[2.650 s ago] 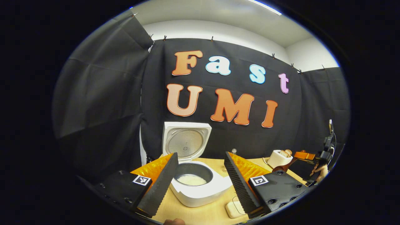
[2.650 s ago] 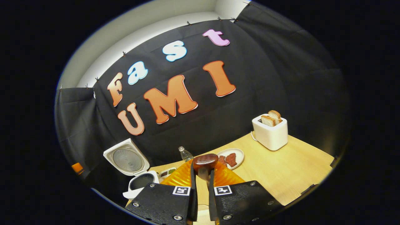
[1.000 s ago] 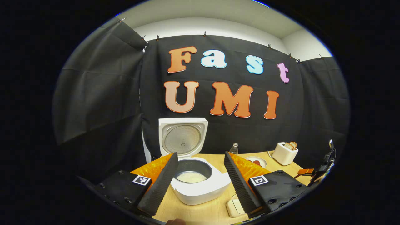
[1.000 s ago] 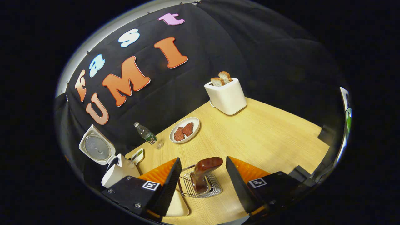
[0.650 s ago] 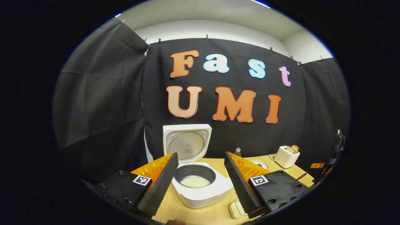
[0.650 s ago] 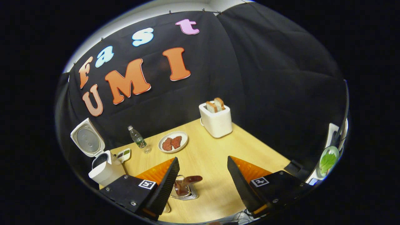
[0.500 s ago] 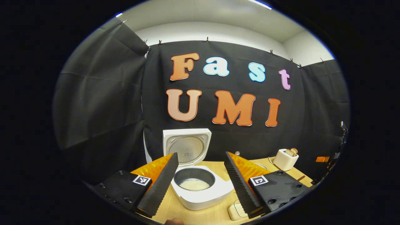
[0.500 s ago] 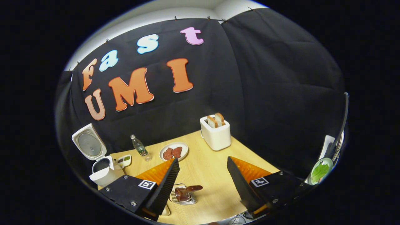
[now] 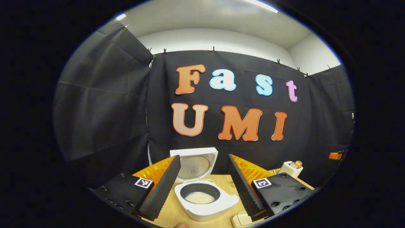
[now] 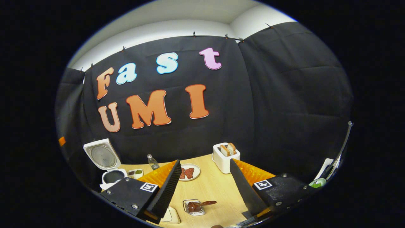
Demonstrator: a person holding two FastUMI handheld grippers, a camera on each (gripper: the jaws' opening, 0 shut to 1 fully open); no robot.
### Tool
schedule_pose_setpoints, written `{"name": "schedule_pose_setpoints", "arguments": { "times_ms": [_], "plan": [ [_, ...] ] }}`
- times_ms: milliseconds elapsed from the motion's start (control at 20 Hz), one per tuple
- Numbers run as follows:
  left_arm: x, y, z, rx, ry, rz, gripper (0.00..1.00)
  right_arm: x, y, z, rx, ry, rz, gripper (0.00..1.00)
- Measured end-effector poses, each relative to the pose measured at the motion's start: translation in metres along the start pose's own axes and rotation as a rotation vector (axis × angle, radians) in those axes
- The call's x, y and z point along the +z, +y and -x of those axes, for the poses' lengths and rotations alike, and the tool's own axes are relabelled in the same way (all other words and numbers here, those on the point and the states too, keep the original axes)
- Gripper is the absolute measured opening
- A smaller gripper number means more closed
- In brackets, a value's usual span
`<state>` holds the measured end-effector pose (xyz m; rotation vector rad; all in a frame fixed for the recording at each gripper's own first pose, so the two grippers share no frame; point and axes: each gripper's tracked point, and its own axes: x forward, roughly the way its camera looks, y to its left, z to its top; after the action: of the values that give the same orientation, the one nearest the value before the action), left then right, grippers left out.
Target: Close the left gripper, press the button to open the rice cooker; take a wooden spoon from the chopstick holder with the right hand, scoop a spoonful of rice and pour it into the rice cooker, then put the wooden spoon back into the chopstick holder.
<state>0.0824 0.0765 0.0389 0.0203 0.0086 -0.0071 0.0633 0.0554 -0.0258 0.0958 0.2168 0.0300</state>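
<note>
The white rice cooker (image 9: 205,202) stands with its lid (image 9: 196,164) raised, and white rice lies in the dark inner pot (image 9: 200,198). My left gripper (image 9: 202,186) hangs open above and in front of it, holding nothing. In the right gripper view the cooker (image 10: 110,177) sits at the far left. The wooden spoon (image 10: 199,205) rests in the wire chopstick holder (image 10: 193,207) on the table, its dark bowl leaning right. My right gripper (image 10: 205,186) is open, high above the holder and apart from it.
A white toaster (image 10: 225,155) with bread slices stands at the back of the wooden table (image 10: 218,186). Left of it are a plate of reddish food (image 10: 189,172), a small bottle (image 10: 153,162) and a little divided dish (image 10: 136,173). A cream square container (image 9: 241,218) lies near the cooker.
My right gripper let go of the spoon, opened and rose away, leaving the spoon in the holder. My left gripper drew back from the cooker and stayed open.
</note>
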Motion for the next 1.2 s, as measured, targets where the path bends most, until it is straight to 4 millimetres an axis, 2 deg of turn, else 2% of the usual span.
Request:
{"name": "schedule_pose_setpoints", "arguments": {
  "times_ms": [100, 350, 550, 750, 950, 1100, 1200],
  "plan": [
    [0.026, 0.015, -0.033, 0.038, -0.058, -0.02, 0.99, 0.002, 0.008, 0.002, 0.015, -0.006, 0.01, 0.95],
    [0.026, 0.025, -0.133, 0.066, -0.023, -0.001, 0.99, 0.001, 0.015, 0.007, 0.028, -0.006, 0.029, 0.95],
    [-0.016, 0.032, -0.207, 0.113, 0.082, -0.026, 0.99, -0.006, 0.019, 0.006, 0.034, 0.007, 0.009, 0.95],
    [-0.073, 0.037, -0.26, 0.129, 0.202, -0.009, 0.99, -0.007, 0.015, 0.003, 0.024, 0.006, 0.029, 0.95],
    [-0.121, 0.049, -0.292, 0.155, 0.291, 0.017, 0.99, -0.014, 0.009, 0.001, 0.015, 0.021, 0.007, 0.95],
    [-0.154, 0.06, -0.302, 0.186, 0.363, 0.005, 1.0, -0.023, 0.006, -0.003, 0.005, 0.039, 0.011, 0.94],
    [-0.152, 0.061, -0.309, 0.187, 0.337, 0.007, 1.0, -0.028, 0.008, -0.005, 0.009, 0.054, 0.011, 0.95]
  ]
}}
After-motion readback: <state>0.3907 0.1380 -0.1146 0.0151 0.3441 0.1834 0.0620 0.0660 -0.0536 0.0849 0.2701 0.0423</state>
